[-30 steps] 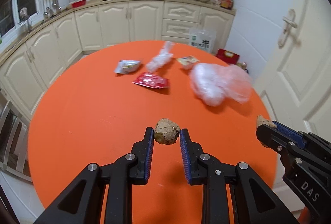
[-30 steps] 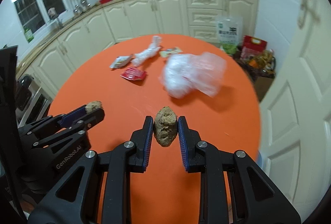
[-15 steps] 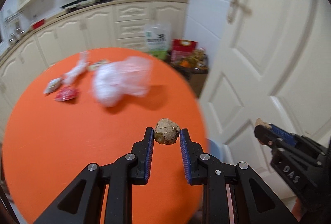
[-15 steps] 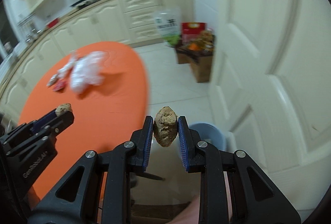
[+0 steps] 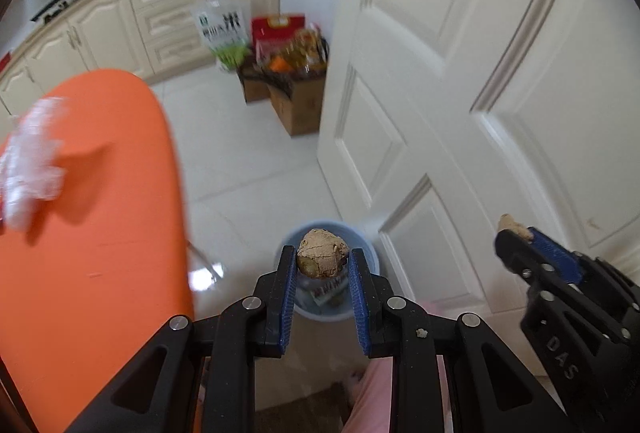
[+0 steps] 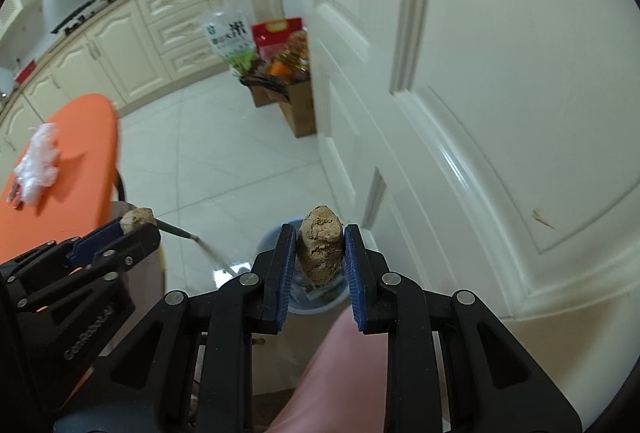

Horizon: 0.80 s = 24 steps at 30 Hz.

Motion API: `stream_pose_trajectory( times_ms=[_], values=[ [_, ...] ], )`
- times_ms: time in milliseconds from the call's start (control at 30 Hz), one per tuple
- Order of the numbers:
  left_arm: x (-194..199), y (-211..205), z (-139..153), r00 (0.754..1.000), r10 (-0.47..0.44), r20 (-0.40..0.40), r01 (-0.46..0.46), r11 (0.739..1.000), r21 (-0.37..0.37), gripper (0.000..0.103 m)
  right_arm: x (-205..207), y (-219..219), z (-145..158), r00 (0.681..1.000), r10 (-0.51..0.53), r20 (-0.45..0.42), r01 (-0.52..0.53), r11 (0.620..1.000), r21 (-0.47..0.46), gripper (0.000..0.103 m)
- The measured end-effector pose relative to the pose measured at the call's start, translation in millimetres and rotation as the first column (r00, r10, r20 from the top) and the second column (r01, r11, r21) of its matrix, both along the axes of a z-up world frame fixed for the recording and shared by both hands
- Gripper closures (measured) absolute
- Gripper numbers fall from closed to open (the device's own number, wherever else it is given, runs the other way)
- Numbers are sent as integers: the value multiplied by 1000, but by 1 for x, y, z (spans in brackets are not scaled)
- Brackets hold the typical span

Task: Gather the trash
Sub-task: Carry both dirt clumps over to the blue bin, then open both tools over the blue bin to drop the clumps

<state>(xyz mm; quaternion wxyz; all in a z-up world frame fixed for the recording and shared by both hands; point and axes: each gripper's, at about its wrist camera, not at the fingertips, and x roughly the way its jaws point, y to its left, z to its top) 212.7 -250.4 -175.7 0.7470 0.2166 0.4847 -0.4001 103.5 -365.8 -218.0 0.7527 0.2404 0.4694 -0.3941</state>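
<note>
2 claws [image 5: 322,265] [image 6: 320,253] above white tiled floor [image 5: 248,153], orange table [image 5: 80,233] beside.

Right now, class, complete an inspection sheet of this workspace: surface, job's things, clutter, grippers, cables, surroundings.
Surface: orange table at left; white tiled floor.
Job's things: two brown lumps, one in the left gripper, one in the right; blue bin on the floor beneath, holding some trash.
Clutter: clear plastic bag on the table.
Grippers: left gripper and right gripper each shut on a lump, above the bin.
Cables: nothing seen.
Surroundings: white door, cream cabinets, cardboard boxes of groceries.
</note>
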Motion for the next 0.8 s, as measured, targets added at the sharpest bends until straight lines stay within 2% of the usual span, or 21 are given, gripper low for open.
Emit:
stream_pose_trajectory(
  times_ms=[233,333,433,500,567,633,800],
  values=[
    [24,-67,-38,996,-37,-76,45,993,108,80,-3,-28,-24,999,-32,-37,33,999,37,80],
    [36,-97,-51,995,-39,-89,54,984,172,77,-3,-37,-30,998,-34,-43,36,998,51,80],
    [45,-117,-62,993,-30,-115,53,978,202,71,-2,-41,-38,998,-37,-57,41,997,65,80],
    [51,-125,-68,993,-18,-120,44,976,214,68,2,-44,-44,997,-34,-64,39,996,75,80],
    [53,-126,-71,994,-6,-110,30,976,216,58,5,-48,-50,997,-30,-68,35,996,87,80],
    [55,-128,-74,995,8,-99,14,975,221,53,8,-51,-56,997,-21,-71,28,994,102,80],
    [57,-116,-72,992,45,-116,-16,971,237,51,19,-53,-68,998,13,-56,-4,988,152,80]
  ],
)
